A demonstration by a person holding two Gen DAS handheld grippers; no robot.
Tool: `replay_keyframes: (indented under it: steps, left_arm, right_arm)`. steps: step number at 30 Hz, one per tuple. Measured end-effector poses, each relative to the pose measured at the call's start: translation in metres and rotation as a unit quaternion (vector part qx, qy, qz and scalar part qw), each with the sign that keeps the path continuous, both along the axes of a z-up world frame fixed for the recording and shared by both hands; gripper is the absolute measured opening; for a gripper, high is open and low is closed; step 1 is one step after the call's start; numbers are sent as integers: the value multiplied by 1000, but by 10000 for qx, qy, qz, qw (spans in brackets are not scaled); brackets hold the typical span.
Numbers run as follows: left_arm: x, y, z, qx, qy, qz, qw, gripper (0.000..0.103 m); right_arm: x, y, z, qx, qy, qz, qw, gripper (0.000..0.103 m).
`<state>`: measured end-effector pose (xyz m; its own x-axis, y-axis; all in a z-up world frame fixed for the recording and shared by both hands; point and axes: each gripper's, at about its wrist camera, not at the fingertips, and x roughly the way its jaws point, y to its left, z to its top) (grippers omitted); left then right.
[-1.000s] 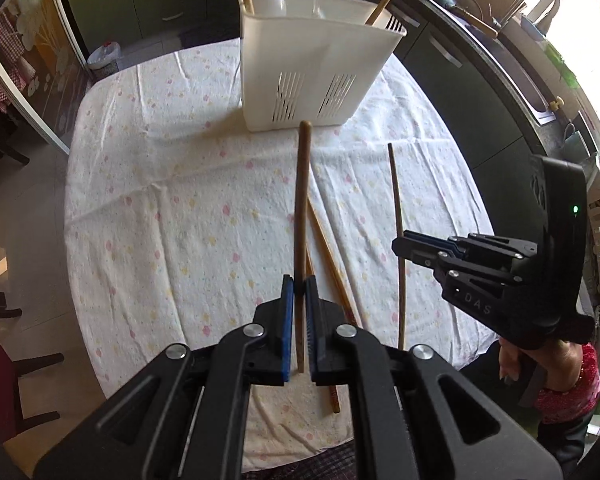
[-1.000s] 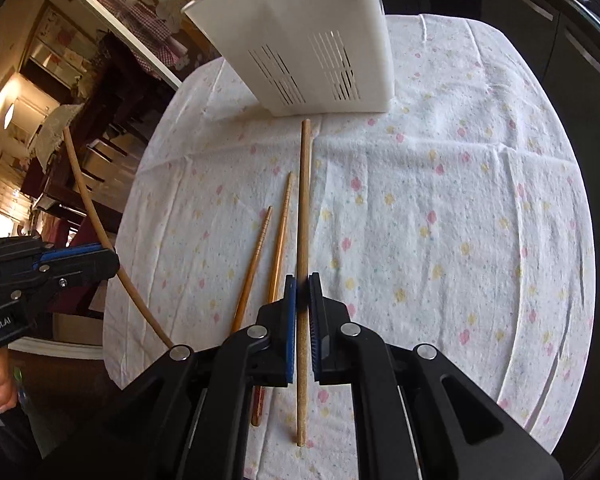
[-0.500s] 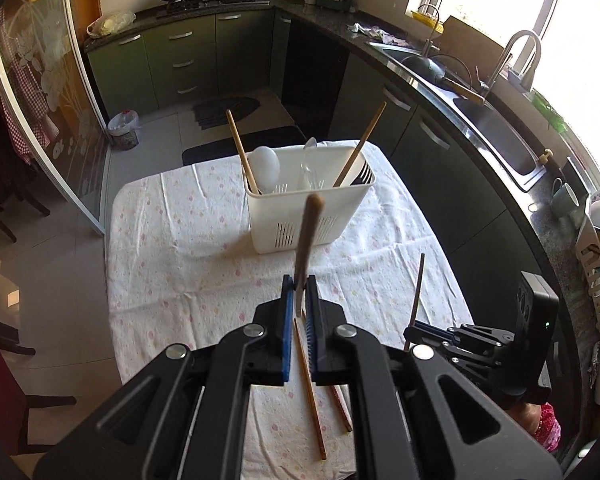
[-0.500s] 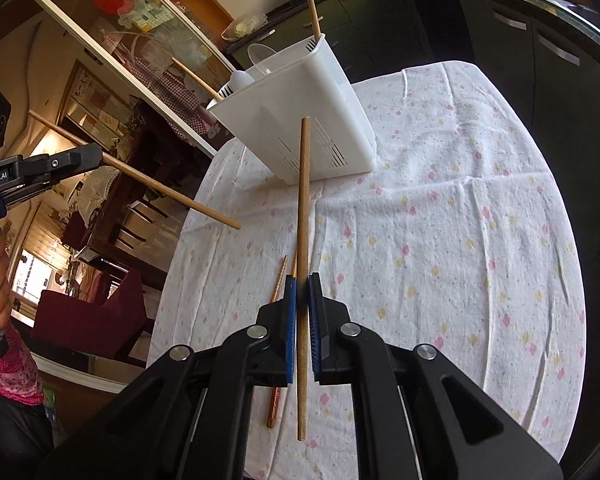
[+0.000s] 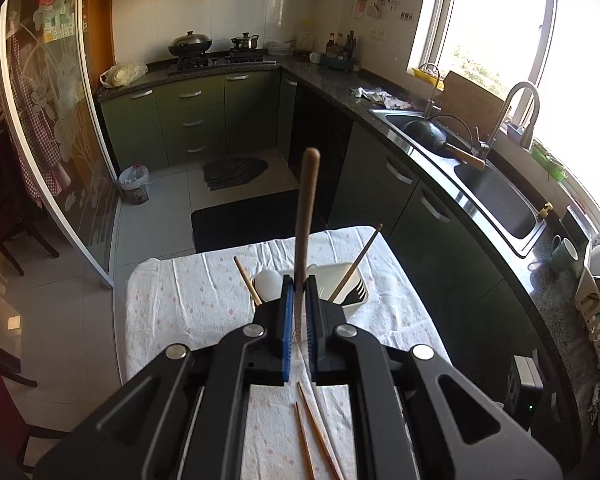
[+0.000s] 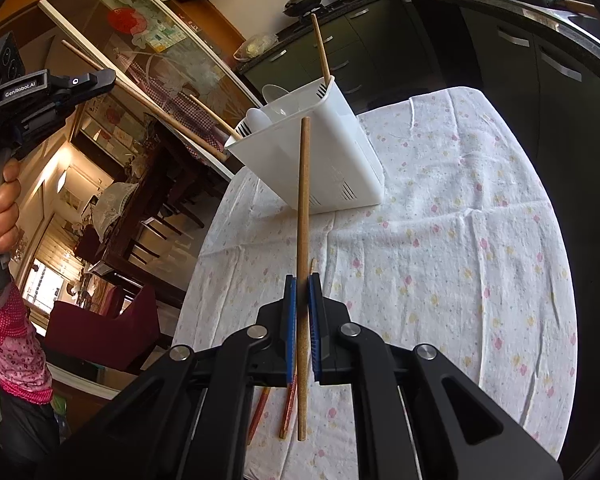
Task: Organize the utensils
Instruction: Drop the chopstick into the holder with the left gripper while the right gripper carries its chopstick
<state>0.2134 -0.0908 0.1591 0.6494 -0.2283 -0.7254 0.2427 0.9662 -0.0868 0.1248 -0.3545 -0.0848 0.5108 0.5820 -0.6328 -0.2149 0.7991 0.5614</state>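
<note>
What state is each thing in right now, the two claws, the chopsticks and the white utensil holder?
Left claw: shut on a chopstick, lifted off the table.
Right claw: shut on a chopstick, lifted off the table.
Two reddish chopsticks: lying loose on the tablecloth.
White utensil holder: upright, already holding chopsticks, spoons and forks.

Caddy mouth: white caddy (image 6: pixel 332 160) partly blocked by upright chopsticks (image 6: pixel 320 46) and spoons (image 6: pixel 258 118).
Right of caddy: counter (image 6: pixel 480 264) cloth bare.
Near edge: two loose chopsticks (image 5: pixel 318 432) lying flat.
</note>
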Motion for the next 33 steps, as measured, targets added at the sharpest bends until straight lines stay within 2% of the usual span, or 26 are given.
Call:
replay_keyframes:
  steps: [4, 7, 15, 20, 22, 25, 29, 32, 33]
  left_arm:
    - [19, -10, 1, 58, -154, 56, 9998, 6]
    - [35, -16, -9, 126, -103, 120, 9998, 6]
    - [61, -26, -60, 475, 415, 157, 9979, 6]
    - [69, -25, -99, 609, 752, 199, 9951, 6]
    - [70, -22, -113, 654, 849, 193, 9940, 10]
    - [70, -16, -126, 591, 971, 205, 9933, 24]
    - [58, -3, -122, 292, 983, 154, 9946, 24]
    - [34, 10, -105, 34, 748, 131, 9971, 27]
    - [24, 14, -100, -55, 673, 118, 9977, 31]
  right_arm:
    - [-2, -7, 0, 36, -9, -25, 10000, 7]
    - [-4, -11, 1, 63, -31, -29, 10000, 7]
    - [-5, -19, 16, 188, -195, -68, 9996, 7]
    - [4, -17, 41, 326, -541, -100, 9980, 7]
    - [7, -14, 53, 297, -739, -133, 9967, 7]
    - [18, -8, 70, 342, -930, -176, 9949, 7]
    - [38, -1, 97, 367, -1301, -325, 9903, 7]
    - [59, 4, 119, 406, -1632, -523, 9844, 7]
    - [66, 5, 126, 424, -1738, -595, 9821, 7]
